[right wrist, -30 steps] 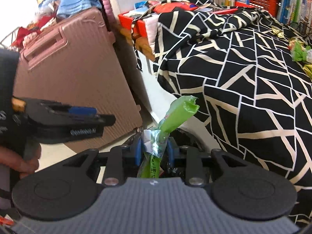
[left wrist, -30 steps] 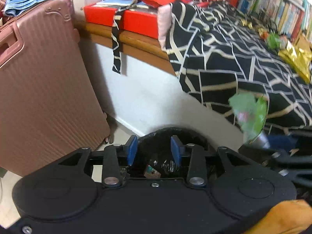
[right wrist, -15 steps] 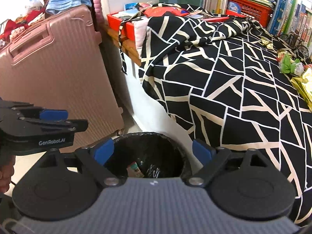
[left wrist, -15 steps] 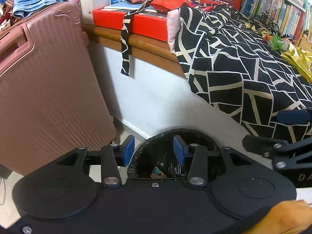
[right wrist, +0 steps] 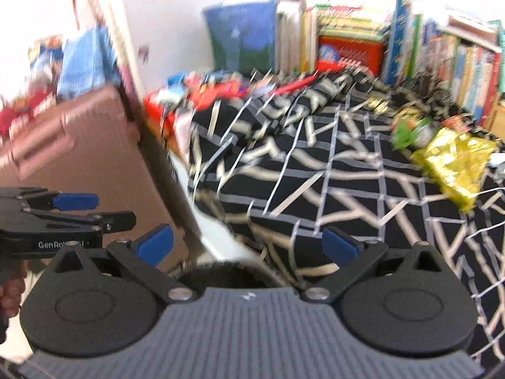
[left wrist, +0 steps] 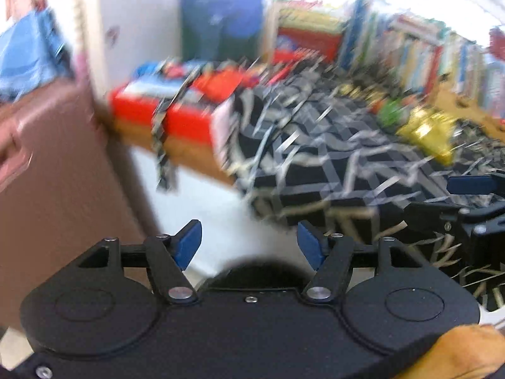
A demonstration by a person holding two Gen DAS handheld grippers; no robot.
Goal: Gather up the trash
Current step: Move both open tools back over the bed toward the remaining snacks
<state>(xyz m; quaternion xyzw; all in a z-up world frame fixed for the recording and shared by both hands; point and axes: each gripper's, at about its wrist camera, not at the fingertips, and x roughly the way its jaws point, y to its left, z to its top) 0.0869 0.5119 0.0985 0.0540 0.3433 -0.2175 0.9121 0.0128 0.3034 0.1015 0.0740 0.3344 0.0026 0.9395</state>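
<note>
Both views are motion-blurred. My left gripper (left wrist: 249,241) is open and holds nothing; the black trash bin's rim (left wrist: 262,268) shows just below its fingertips. My right gripper (right wrist: 247,244) is open wide and empty, with the bin rim (right wrist: 227,270) under it. On the black-and-white patterned bed cover (right wrist: 315,173) lie a yellow foil wrapper (right wrist: 454,164) and a green wrapper (right wrist: 407,132) at the far right. The same yellow wrapper (left wrist: 426,132) and green wrapper (left wrist: 389,112) appear in the left wrist view. The left gripper (right wrist: 75,208) shows at the right wrist view's left edge.
A pink suitcase (left wrist: 56,170) stands at the left by the bed. A red box (left wrist: 164,107) sits on the wooden ledge at the bed's head. Books (right wrist: 426,50) line the back wall. A hand (right wrist: 11,293) holds the left gripper's handle.
My right gripper let go of the green wrapper over the bin and opened wide. Both grippers have since tilted up from the bin toward the bed. My left gripper's fingers opened wider.
</note>
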